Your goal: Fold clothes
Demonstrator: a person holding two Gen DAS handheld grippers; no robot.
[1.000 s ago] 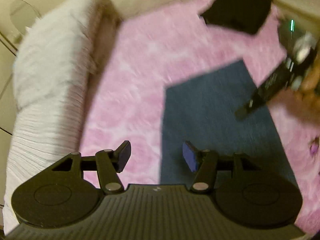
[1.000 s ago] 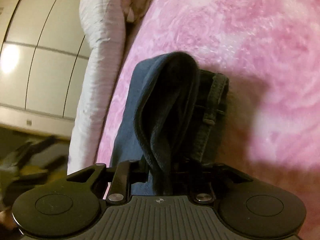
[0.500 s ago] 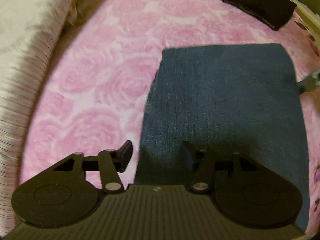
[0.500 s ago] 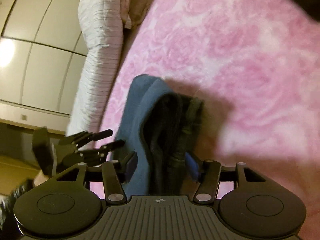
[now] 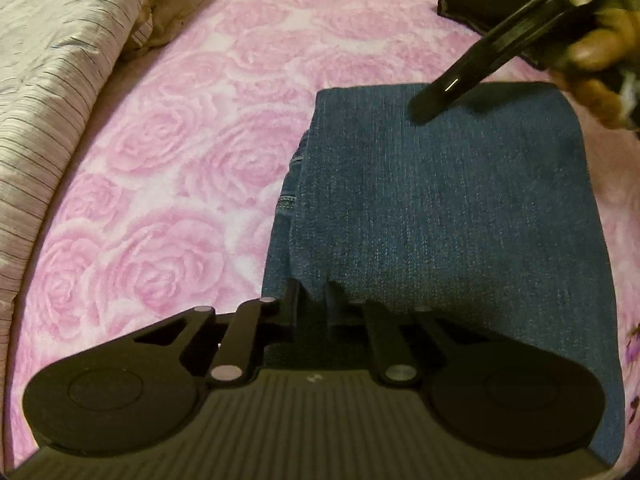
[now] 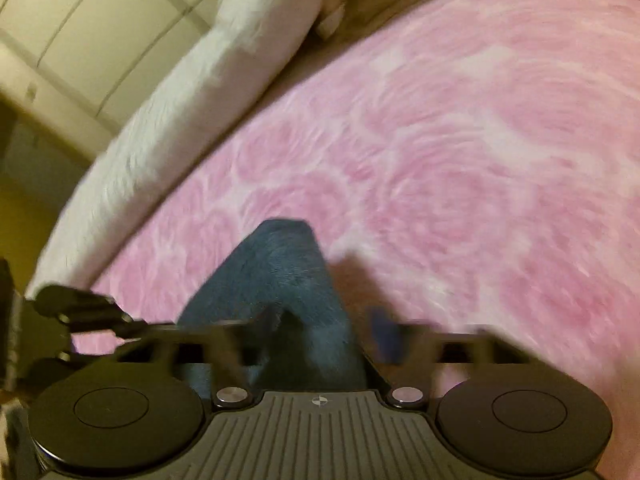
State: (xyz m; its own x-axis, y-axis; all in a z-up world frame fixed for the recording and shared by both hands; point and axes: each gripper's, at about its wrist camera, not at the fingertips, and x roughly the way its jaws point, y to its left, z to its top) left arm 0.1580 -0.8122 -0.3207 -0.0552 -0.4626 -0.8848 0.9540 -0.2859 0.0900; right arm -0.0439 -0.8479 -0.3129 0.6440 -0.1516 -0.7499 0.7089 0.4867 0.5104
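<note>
your left gripper (image 5: 311,300) has just closed, pinching the near-left corner of the folded blue denim jeans (image 5: 452,208) on the pink rose bedspread (image 5: 192,152), long axis running away toward your part-open, still-closing right gripper (image 5: 424,110) over the far edge

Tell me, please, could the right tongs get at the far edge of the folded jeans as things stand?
Probably yes. The right tongs hang over the far end of the jeans with nothing between them and the denim. Their jaws have just been closing, blurred, apparently not yet gripping. The left tongs pinch the near edge, well clear.
</note>
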